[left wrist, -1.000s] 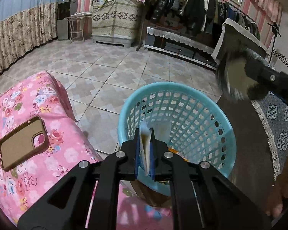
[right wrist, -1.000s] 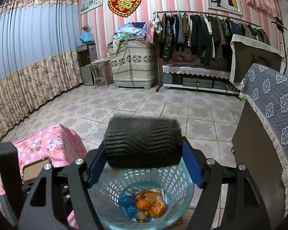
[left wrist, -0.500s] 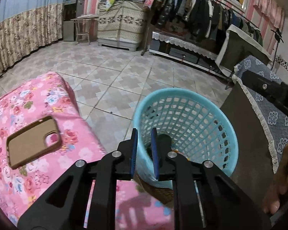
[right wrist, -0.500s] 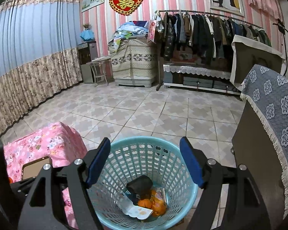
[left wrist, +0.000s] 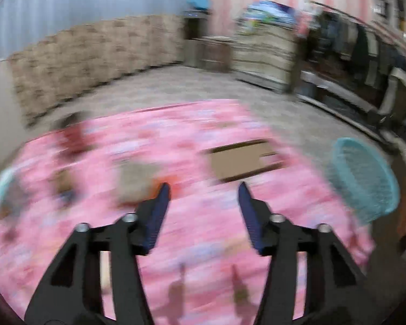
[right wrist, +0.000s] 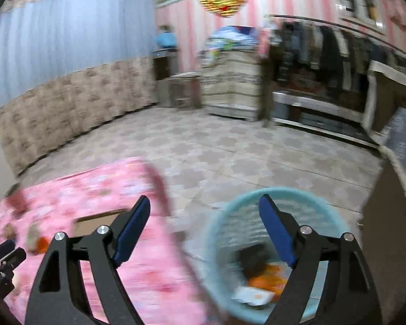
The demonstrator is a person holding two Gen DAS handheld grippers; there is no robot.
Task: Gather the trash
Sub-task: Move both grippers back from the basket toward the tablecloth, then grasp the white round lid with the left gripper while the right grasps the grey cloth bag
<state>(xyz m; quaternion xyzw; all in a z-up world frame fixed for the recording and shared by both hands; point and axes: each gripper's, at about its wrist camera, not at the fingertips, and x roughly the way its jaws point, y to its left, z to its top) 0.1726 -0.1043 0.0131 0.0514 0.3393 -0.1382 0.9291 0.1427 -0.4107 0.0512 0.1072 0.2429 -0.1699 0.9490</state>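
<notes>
Above the pink surface (left wrist: 203, 230), the left claw (left wrist: 204, 189) is hanging wide open and holding nothing. Just past its fingers a flat brown phone case (left wrist: 243, 161) is lying on the pink cloth. The blue basket (left wrist: 362, 181) is standing beside the surface's far right edge. Everything is looking blurry.

Over that basket (right wrist: 222, 233), the right claw (right wrist: 204, 208) is also gaping wide open with nothing in it. Trash is sitting inside the basket: orange bits (right wrist: 268, 277), a dark lump (right wrist: 253, 258) and white paper (right wrist: 251, 295). More small things are lying on the pink surface (right wrist: 138, 273), left of the basket.
</notes>
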